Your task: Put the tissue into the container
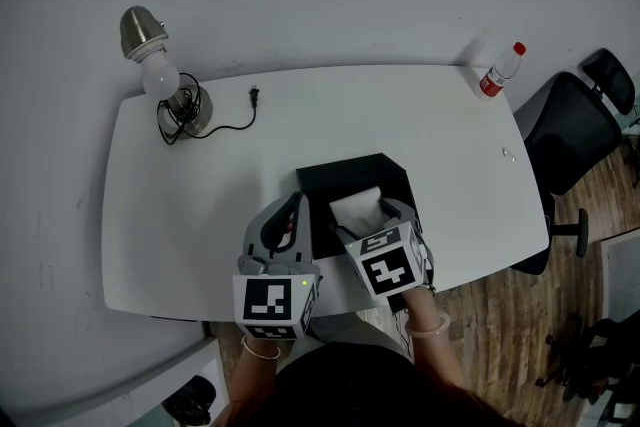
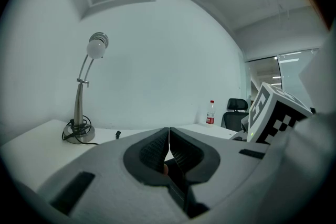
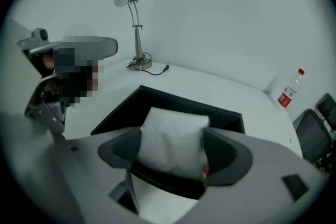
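In the head view, the right tool [image 1: 372,218] held the white tissue [image 1: 357,206] over the open black container [image 1: 350,177], which sat near the front edge of the surface [image 1: 420,115]. The left tool [image 1: 287,225] lay just beside the container's left wall.

In the left gripper view, the left tool [image 2: 168,152] had its jaws pressed together on nothing. It therefore steadied nothing, and a nudge from the right could probably have slid the container.

In the right gripper view, the jaws squeezed the tissue [image 3: 173,139] from both sides, above the container [image 3: 157,98]. Much of the soft pack bulged out past the jaws. Had it been let go too high or off-centre, it might have caught the rim and tipped out onto the surface.
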`<control>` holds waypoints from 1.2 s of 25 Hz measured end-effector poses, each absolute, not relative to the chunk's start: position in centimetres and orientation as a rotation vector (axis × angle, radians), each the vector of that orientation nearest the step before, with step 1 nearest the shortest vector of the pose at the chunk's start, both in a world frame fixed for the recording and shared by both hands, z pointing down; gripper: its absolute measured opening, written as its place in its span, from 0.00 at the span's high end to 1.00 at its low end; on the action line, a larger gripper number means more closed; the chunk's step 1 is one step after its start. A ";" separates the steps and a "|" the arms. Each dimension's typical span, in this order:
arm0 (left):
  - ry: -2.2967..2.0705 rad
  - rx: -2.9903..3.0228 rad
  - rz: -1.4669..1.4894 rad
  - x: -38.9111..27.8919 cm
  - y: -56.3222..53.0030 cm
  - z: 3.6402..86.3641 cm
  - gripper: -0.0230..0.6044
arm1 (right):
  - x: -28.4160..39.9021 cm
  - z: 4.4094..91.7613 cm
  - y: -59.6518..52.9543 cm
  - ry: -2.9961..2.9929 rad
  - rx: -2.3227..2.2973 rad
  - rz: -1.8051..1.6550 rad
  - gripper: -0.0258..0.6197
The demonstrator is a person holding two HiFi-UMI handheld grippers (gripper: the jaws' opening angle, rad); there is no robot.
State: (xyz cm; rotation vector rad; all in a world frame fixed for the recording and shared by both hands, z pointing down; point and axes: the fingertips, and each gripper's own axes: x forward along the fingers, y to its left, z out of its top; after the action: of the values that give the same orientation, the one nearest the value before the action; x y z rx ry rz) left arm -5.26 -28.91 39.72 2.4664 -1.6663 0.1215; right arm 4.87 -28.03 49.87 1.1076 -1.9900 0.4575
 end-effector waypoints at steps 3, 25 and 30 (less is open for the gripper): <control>-1.670 2.465 0.120 -5.4 -28.9 39.6 0.92 | 4.9 50.0 -28.1 -1.966 1.096 0.435 0.36; -1.708 2.452 0.113 -6.7 -27.6 38.9 0.92 | 5.0 50.4 -28.2 -1.920 1.077 0.464 0.36; -1.713 2.455 0.108 -6.9 -27.2 38.7 0.92 | 5.0 49.9 -28.0 -1.945 1.087 0.436 0.36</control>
State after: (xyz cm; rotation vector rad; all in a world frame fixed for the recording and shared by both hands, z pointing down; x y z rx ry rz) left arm -6.93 -27.15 38.66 2.4553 -1.7131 0.1085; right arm 5.01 -28.00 49.91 1.0872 -1.9447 0.4364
